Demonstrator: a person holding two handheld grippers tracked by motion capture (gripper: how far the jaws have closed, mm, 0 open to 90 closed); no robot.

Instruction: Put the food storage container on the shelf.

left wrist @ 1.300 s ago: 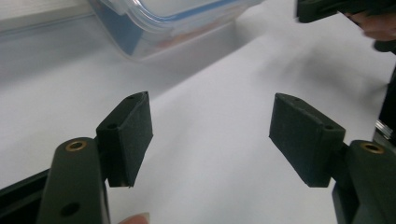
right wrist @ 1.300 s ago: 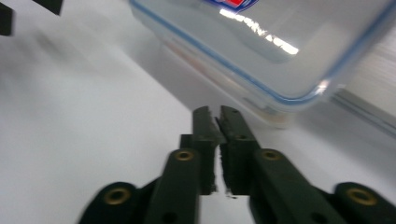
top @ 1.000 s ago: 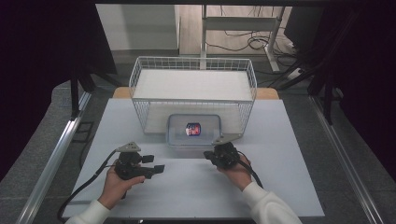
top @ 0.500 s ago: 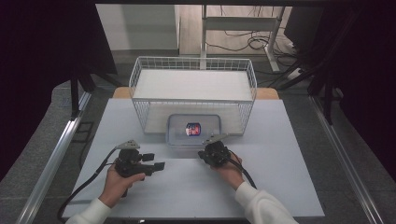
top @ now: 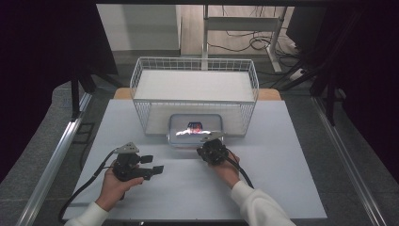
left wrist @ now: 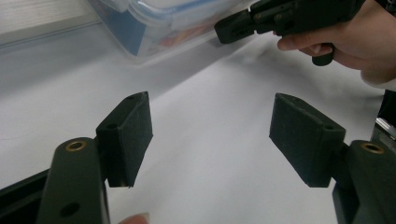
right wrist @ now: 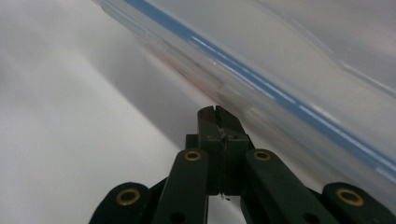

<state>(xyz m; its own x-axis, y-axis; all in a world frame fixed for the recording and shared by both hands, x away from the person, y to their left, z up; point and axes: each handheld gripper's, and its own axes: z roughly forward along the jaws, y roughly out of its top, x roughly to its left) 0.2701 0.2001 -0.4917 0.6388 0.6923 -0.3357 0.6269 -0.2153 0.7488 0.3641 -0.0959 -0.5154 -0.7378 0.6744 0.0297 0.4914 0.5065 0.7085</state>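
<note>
A clear lidded container with a blue seal and something red and dark inside lies on the white table, just in front of the wire basket. My right gripper is shut with nothing in it, its tips close under the container's front rim; I cannot tell if they touch. In the right gripper view the joined fingertips point at that rim. My left gripper rests at the front left, open with nothing between its pads. The left gripper view looks at the container and the right gripper.
The wire basket has a white liner and stands at the table's far middle. Bare white tabletop spreads to the right and between the hands. Metal rails run along both sides of the table. Cables trail from both grippers toward the front edge.
My right gripper has slid left and a little forward, up to the container's front edge. The left gripper has stayed where it was.
</note>
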